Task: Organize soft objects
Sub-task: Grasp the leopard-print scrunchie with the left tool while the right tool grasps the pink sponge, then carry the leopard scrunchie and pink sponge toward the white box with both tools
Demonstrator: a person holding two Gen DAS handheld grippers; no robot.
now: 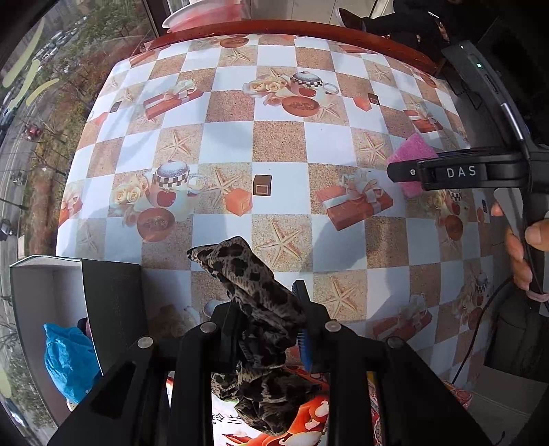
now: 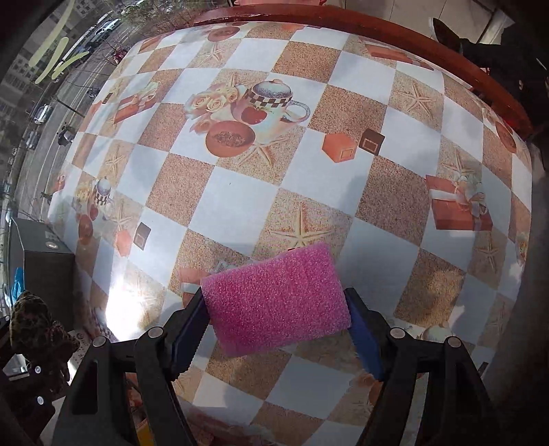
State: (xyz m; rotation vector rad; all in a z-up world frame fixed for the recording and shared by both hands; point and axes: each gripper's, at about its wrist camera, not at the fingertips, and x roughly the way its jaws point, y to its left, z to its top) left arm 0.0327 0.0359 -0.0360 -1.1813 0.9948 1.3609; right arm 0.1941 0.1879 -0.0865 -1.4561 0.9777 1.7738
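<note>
Leopard-spotted cloth (image 1: 255, 302) is squeezed tight in my left gripper (image 1: 266, 319) near the open box (image 1: 34, 284) on the left, and my right gripper (image 2: 276, 315) grips the pink sponge (image 2: 276, 298) above the checkered table (image 2: 240, 192).

Two wrist fisheye views looking forward and down over one checkered printed tablecloth (image 1: 278, 140)

The left wrist view sits low at the near edge of that cloth, facing its far red-brown wooden rim (image 1: 274, 29), with an open dark-sided cardboard box (image 1: 113, 302) close at its lower left. The right wrist view hangs close over the cloth further right, facing the same rim (image 2: 446, 55). Both share the cloth's middle, its printed teapot-and-roses motif (image 1: 291, 92) (image 2: 250, 113), the box (image 2: 41, 260), the pink rectangular foam sponge (image 1: 411, 154) (image 2: 278, 298) and the leopard-print fabric bundle (image 1: 254, 291) (image 2: 34, 326)
</note>
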